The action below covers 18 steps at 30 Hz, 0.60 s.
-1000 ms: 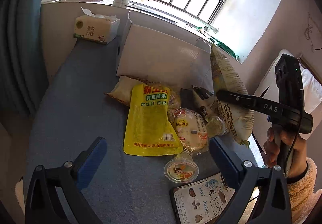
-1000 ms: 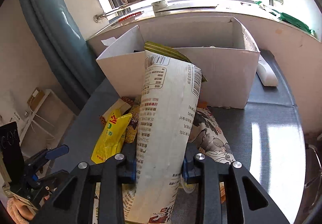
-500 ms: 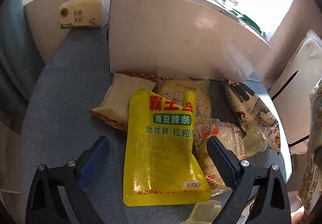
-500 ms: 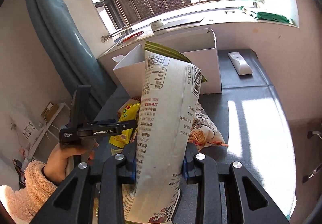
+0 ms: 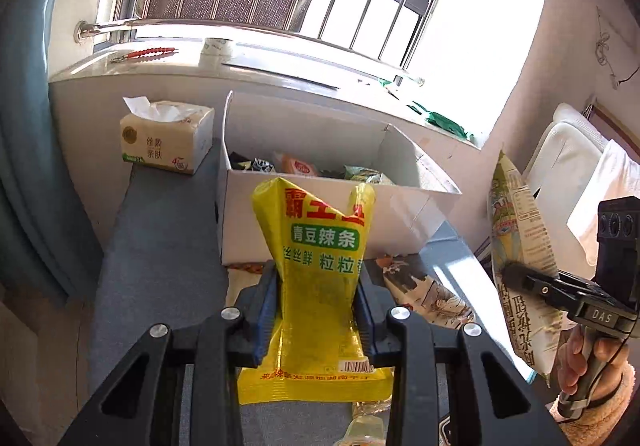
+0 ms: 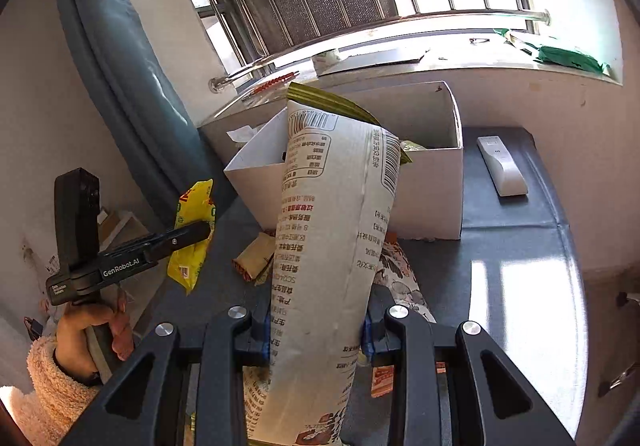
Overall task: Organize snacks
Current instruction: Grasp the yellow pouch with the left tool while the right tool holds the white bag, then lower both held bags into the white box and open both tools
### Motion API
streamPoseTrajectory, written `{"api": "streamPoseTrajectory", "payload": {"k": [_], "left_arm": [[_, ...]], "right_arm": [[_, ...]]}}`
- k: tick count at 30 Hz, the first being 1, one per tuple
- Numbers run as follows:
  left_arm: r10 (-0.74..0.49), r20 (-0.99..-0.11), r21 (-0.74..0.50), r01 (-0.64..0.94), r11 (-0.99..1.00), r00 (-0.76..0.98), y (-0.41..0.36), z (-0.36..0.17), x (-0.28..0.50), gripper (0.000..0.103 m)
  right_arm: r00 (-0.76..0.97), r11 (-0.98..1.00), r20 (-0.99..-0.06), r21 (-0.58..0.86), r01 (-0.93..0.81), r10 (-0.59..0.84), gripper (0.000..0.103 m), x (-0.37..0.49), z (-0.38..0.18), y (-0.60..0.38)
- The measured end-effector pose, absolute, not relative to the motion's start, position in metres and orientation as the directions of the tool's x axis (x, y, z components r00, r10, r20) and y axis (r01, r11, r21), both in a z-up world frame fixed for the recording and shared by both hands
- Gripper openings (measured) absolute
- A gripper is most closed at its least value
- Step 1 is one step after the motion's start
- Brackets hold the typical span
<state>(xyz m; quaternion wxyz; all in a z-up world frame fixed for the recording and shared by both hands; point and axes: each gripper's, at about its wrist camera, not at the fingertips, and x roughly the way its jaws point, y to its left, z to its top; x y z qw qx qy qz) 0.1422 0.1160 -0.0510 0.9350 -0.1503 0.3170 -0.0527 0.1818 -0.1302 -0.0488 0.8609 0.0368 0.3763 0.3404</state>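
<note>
My left gripper [image 5: 316,310] is shut on a yellow snack pouch [image 5: 320,266] with green and red lettering, held upright above the grey table, in front of the white box [image 5: 320,213]. The pouch also shows in the right wrist view [image 6: 192,234]. My right gripper [image 6: 316,330] is shut on a tall white and green snack bag [image 6: 332,246], held upright in the air. That bag also shows at the right of the left wrist view [image 5: 520,246]. The white box [image 6: 424,189] holds several snack packs.
A tissue pack [image 5: 166,143] stands left of the box. A white remote [image 6: 502,165] lies right of the box. Loose snack packs [image 5: 424,290] and a brown pack [image 6: 256,258] lie on the grey table [image 5: 160,266] in front of the box. A windowsill runs behind.
My left gripper has shut on the yellow pouch and lifted it off the table, upright. My right gripper has kept the tall bag and risen slightly.
</note>
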Motion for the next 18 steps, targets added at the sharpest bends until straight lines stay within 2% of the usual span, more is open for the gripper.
{"api": "streamPoseTrajectory", "payload": {"k": [4, 7, 15, 16, 18], "left_arm": [[-0.217, -0.507, -0.325, 0.048, 0.944, 0.834, 0.122, -0.007, 0.191, 0.038], [-0.229, -0.498, -0.324, 0.065, 0.944, 0.837, 0.120, 0.016, 0.237, 0.038], [-0.192, -0.571, -0.268, 0.040, 0.963, 0.798, 0.114, 0.020, 0.329, 0.039], [-0.181, -0.581, -0.251, 0.037, 0.967, 0.794, 0.111, 0.017, 0.333, 0.040], [-0.153, -0.616, -0.212, 0.025, 0.977, 0.773, 0.107, 0.010, 0.337, 0.053]], "right_arm": [[0.510, 0.771, -0.610, 0.296, -0.563, 0.607, 0.034, 0.232, -0.025, -0.102], [0.517, 0.786, -0.625, 0.279, -0.552, 0.585, 0.034, 0.279, -0.012, -0.082], [0.514, 0.853, -0.721, 0.211, -0.477, 0.465, 0.035, 0.375, -0.011, -0.061], [0.509, 0.858, -0.729, 0.212, -0.469, 0.458, 0.035, 0.380, -0.014, -0.061], [0.500, 0.865, -0.741, 0.219, -0.451, 0.448, 0.038, 0.389, -0.020, -0.062]]}}
